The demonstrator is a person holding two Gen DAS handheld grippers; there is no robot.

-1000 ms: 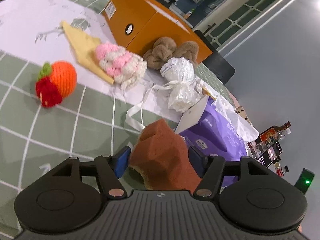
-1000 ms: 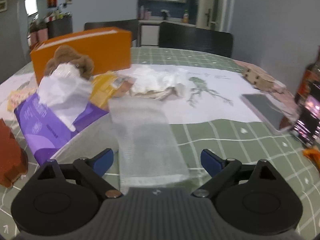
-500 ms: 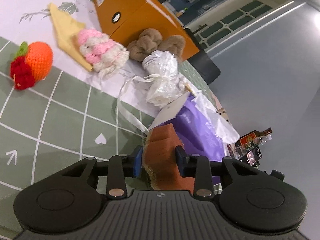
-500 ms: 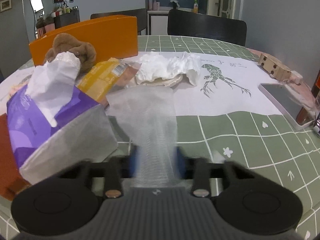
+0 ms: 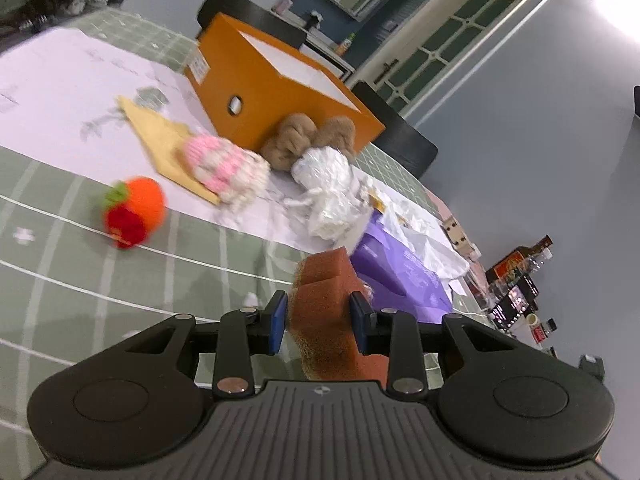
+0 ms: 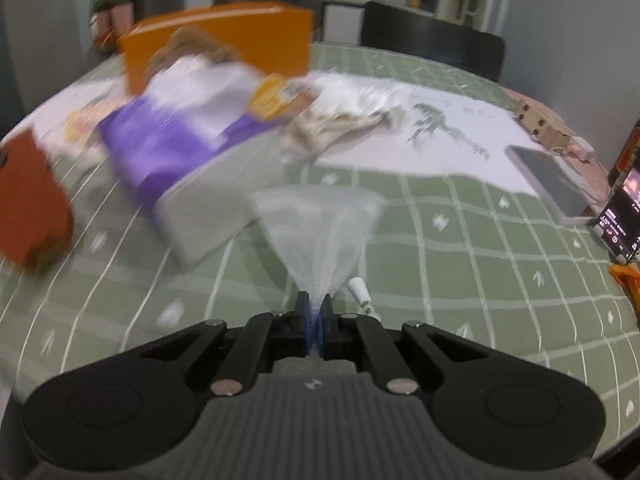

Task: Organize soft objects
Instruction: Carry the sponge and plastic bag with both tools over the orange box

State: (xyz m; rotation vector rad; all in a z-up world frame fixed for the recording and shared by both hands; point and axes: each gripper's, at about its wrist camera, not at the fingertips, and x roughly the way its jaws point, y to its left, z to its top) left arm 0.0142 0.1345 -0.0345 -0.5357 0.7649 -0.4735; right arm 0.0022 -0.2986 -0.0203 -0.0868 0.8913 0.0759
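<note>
now the brown sponge is clamped between the blue pads of the left gripper, whose jaws have just been closing onto it and are seen at a middling width, pressed against both sides of the block. the sponge is held clear of the green checked tablecloth, just in front of the purple tissue pack. the same sponge is seen at the left edge of the right wrist view, blurred.

the right gripper is pinched fully together on a thin white mesh sheet, its jaws having just been closing on it; the sheet is gathered to a point at the pads and is fanned out wide beyond them above the cloth. a small white capped thing, too small to be told, is seen on the cloth just right of the pads.

farther back on the table, an orange box is set open side up, with a brown plush toy touching its front wall. a knotted white plastic bag is placed just in front of the plush. a pink and white knitted piece is laid on a yellow cloth, and an orange and red knitted fruit is set apart on the green cloth. a phone is laid flat at the right.
</note>
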